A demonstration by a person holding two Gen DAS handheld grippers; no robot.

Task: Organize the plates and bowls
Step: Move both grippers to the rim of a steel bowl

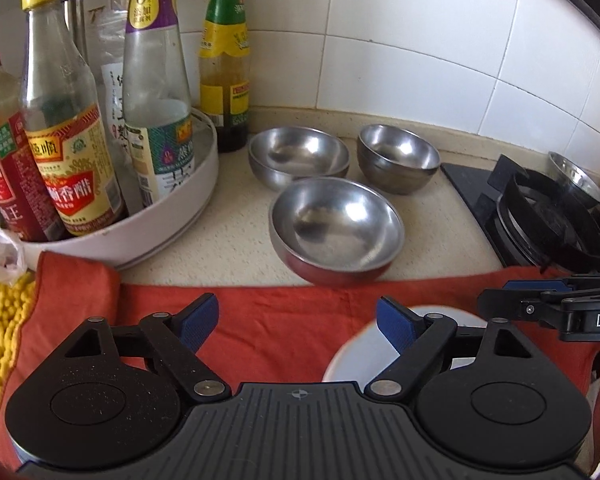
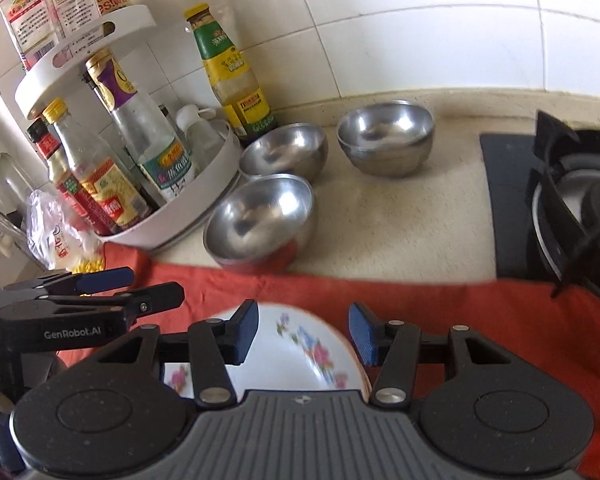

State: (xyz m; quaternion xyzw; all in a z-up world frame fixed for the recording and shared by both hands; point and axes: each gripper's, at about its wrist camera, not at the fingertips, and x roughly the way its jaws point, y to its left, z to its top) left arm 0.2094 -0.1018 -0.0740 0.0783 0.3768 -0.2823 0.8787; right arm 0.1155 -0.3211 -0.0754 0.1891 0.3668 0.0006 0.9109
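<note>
Steel bowls, three of them, sit on the speckled beige countertop [image 1: 236, 236]: the nearest round steel bowl [image 1: 336, 230] lies at the edge of an orange-red cloth [image 1: 268, 320], a second shallow steel bowl [image 1: 298, 158] stands just behind it beside the white round bottle rack [image 1: 160, 224], and a third, deeper steel bowl [image 1: 398, 158] stands apart to the right, near the black gas hob [image 1: 540, 216]. All three are upright and hold nothing visible.

On the cloth rests a white plate with a pink floral pattern [image 2: 300, 352]. The right gripper [image 2: 303, 334] hangs over it with its blue-padded fingers [image 2: 362, 334] spread apart, one on either side of the plate's far rim; whether they touch it cannot be told. The left gripper [image 1: 298, 320] hovers over the cloth, its fingers wide apart and holding nothing, the right-hand one above the plate's edge.

A tall bottle with a green and yellow label [image 1: 224, 60] stands against the white tiled wall [image 1: 420, 40] behind the rack.
</note>
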